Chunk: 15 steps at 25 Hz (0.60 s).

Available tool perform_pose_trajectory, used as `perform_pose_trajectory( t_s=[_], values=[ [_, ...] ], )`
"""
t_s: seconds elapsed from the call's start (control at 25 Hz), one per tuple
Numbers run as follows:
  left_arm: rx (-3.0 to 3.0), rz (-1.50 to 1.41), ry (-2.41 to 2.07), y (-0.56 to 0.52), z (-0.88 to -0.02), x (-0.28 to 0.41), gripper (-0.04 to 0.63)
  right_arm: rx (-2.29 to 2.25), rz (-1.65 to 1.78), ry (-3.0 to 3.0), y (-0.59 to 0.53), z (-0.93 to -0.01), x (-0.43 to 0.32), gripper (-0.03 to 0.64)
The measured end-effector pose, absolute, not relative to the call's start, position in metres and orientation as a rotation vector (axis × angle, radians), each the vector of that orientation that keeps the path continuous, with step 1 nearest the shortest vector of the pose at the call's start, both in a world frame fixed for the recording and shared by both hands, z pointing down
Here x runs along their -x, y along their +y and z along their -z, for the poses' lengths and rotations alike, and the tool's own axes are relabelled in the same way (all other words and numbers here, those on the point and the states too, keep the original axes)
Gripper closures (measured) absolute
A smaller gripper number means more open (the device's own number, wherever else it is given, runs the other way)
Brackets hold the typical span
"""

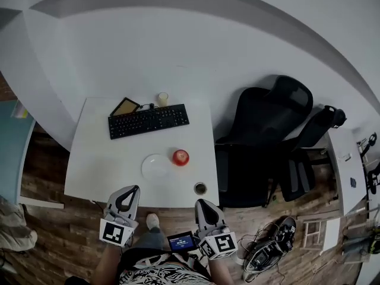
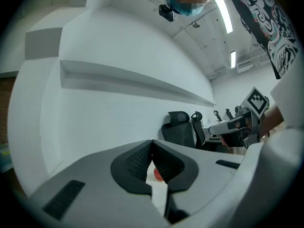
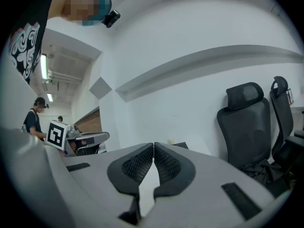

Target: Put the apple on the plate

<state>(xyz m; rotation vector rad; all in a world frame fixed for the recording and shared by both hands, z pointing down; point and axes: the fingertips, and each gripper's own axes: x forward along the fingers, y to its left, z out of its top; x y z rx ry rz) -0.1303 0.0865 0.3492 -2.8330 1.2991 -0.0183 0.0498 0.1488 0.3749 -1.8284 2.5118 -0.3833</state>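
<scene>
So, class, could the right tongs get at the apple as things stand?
Probably yes: the apple lies uncovered beside the plate. A cup stands just ahead of the right tongs, which are shut and must open first.

walls: white wall far; grey ledge running along it | floor: dark wooden floor near and right | furniture: white table against the wall; black office chair right of it; second chair just beside it, farther right | light: ceiling strip lights lit
</scene>
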Motion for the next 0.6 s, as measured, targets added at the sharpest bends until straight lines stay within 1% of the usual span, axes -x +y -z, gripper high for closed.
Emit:
perform_pose_trajectory(
  t_s=[0.24,0.6],
  values=[
    [2.857,0.023,1.270,0.030,-0.356,0.139,0.580,1.900,0.378,2.485,0.097,-0.381,-0.048,0.586],
    [2.884,0.024,1.285,0.002,-0.365,0.139,0.580,1.947,0.322,2.553,0.070,-0.389,-0.041,0.586]
  ],
)
